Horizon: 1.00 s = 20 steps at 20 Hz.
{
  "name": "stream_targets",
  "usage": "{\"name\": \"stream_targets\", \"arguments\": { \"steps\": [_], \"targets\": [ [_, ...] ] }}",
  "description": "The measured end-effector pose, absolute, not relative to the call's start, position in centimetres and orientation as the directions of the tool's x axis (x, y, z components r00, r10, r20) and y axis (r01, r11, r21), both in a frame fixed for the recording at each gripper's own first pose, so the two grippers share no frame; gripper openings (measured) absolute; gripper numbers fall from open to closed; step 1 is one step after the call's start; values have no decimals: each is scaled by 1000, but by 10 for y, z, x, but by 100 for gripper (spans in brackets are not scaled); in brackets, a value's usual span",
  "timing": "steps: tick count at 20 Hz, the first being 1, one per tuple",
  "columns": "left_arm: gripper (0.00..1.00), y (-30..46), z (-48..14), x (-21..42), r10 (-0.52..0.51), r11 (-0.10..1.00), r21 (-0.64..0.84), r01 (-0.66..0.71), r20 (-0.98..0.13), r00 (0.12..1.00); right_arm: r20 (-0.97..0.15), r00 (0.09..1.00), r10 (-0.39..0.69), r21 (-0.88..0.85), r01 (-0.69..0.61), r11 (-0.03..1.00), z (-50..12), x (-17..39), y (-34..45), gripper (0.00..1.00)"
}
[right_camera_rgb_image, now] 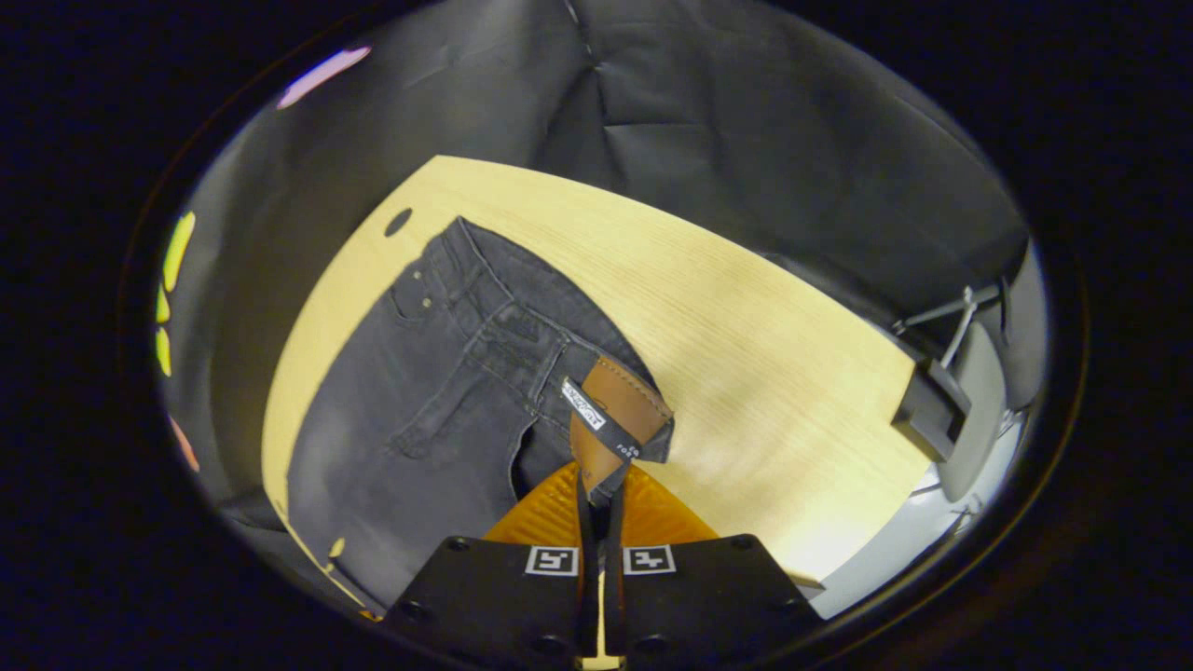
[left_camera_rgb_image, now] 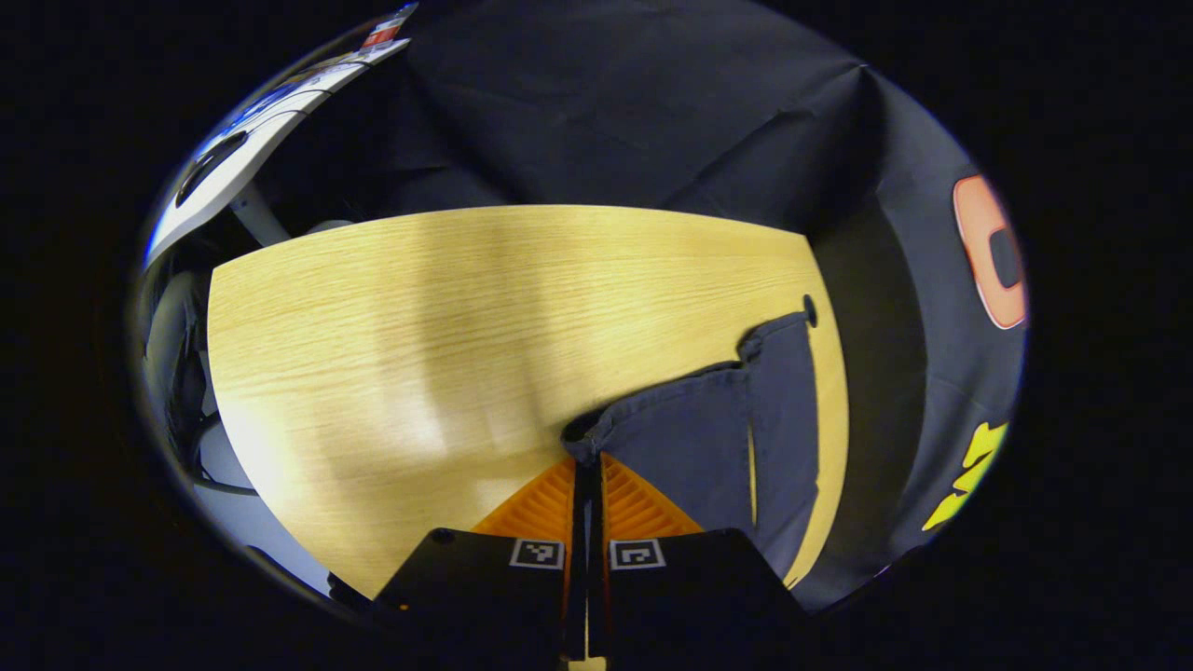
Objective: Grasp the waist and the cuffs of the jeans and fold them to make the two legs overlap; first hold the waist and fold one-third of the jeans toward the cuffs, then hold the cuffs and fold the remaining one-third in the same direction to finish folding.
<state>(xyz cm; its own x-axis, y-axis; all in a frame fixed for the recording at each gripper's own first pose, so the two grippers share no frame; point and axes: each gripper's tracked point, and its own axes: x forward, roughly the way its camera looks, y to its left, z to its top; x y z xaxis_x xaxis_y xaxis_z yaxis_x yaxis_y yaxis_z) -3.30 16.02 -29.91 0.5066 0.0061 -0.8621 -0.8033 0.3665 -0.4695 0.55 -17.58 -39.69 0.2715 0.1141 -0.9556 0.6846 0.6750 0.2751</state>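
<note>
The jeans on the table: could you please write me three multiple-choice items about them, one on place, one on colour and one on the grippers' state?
1. Where on the jeans does the right gripper hold?
A. at the waistband, by the patch
B. at a cuff
C. at mid-leg

2. What colour is the patch on the waistband?
A. white
B. brown
C. green

3. How does the left gripper stand?
A. wide open above the table
B. shut on the table's edge
C. shut on a corner of the jeans' cloth

Answers:
1 A, since the right gripper view shows the fingers closed on the waistband just below the patch.
2 B, since the patch looks like brown leather, crossed by a dark belt loop.
3 C, since in the left gripper view the fingers meet on a cloth corner over the wooden table.
</note>
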Motion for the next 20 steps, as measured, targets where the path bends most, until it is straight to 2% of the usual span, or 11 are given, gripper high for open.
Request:
{"name": "stream_targets", "arguments": {
  "steps": [2,7,12,16,20],
  "targets": [
    [3,150,-272,-34,-3,350,-529,-773,-826,564,-930,329,166,356,685,635,-373,11,-167,1],
    [3,143,-217,-17,-6,188,-644,-742,-756,655,-872,395,288,489,702,518,-321,32,-148,1],
    [3,142,-196,20,-18,152,-659,-737,-747,665,-826,410,387,550,734,398,-295,79,-145,1],
    [3,141,-193,49,-37,38,-656,-754,-755,655,-810,409,420,558,756,341,-293,115,-154,1],
    [4,151,-189,72,-13,-6,-640,-768,-768,640,-784,403,473,560,789,254,-291,149,-154,1]
  ]
}}
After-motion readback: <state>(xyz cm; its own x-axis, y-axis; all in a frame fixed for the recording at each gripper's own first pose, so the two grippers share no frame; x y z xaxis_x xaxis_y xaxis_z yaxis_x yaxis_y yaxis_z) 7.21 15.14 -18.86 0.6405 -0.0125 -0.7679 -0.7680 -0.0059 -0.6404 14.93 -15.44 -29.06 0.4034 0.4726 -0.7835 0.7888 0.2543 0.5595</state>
